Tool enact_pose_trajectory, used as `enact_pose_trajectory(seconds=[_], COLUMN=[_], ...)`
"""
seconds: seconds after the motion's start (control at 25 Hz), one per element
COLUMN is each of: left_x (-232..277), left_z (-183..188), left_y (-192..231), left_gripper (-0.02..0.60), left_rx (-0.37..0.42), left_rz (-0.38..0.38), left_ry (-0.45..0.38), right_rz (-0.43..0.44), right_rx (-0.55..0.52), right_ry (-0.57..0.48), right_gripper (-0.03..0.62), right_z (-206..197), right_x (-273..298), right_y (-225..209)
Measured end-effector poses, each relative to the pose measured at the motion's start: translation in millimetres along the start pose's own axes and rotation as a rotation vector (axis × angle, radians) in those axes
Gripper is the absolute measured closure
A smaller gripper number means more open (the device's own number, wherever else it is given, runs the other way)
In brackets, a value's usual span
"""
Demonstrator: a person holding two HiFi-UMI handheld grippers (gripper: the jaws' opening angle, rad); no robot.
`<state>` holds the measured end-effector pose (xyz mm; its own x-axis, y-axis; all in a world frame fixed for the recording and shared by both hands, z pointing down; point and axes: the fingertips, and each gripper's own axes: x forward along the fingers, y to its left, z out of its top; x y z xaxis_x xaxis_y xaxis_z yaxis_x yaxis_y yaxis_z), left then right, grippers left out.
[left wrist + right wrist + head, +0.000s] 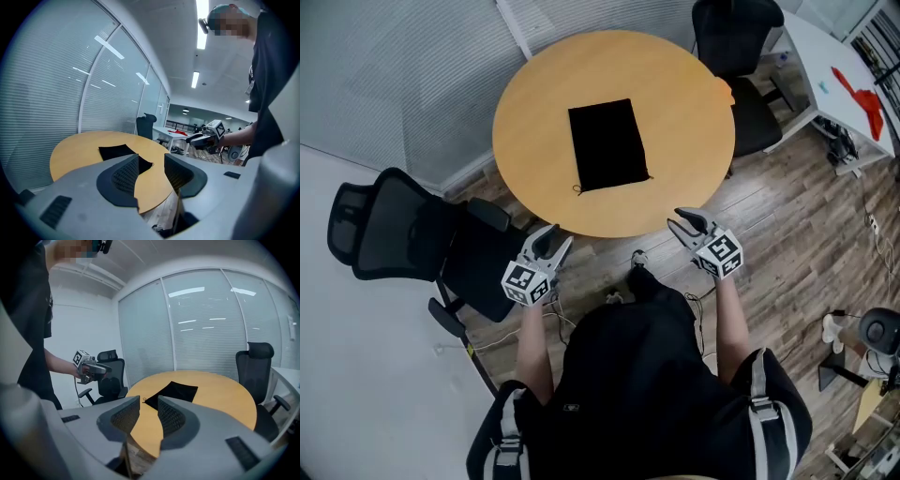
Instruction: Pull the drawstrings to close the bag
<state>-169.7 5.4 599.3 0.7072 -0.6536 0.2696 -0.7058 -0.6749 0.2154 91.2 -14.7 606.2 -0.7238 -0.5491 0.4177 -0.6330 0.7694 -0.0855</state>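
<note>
A flat black drawstring bag (607,145) lies in the middle of the round wooden table (694,122), its cord ends showing at the near edge (577,190). My left gripper (555,240) hovers off the table's near left rim, open and with nothing between its jaws. My right gripper (678,221) hangs off the near right rim, also open and empty. In the left gripper view the bag (117,151) lies beyond the open jaws (151,159). In the right gripper view the bag (176,391) sits past the open jaws (149,401).
A black office chair (403,230) stands left of me, another (736,56) behind the table. A white desk (825,66) with a red item (858,94) is at the far right. Blinds-covered glass walls run behind, and cables lie on the wood floor.
</note>
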Motion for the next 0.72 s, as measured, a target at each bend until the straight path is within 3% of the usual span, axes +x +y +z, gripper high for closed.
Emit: enact_pose_trajectory(seconds=[0.48, 0.72], left_x=[32.6, 44.8], left_z=[-22.4, -40.0], left_y=[23.9, 41.6], left_gripper=[0.428, 0.428], left_rx=[0.029, 0.067], left_rz=[0.103, 0.196], left_ry=[0.127, 0.201], right_rz=[0.029, -0.023], right_rx=[-0.094, -0.189], right_ry=[0.117, 0.163], right_gripper=[0.431, 0.447], right_z=[-29.8, -41.3], right_x=[40.1, 56.9], right_y=[-61.6, -95.4])
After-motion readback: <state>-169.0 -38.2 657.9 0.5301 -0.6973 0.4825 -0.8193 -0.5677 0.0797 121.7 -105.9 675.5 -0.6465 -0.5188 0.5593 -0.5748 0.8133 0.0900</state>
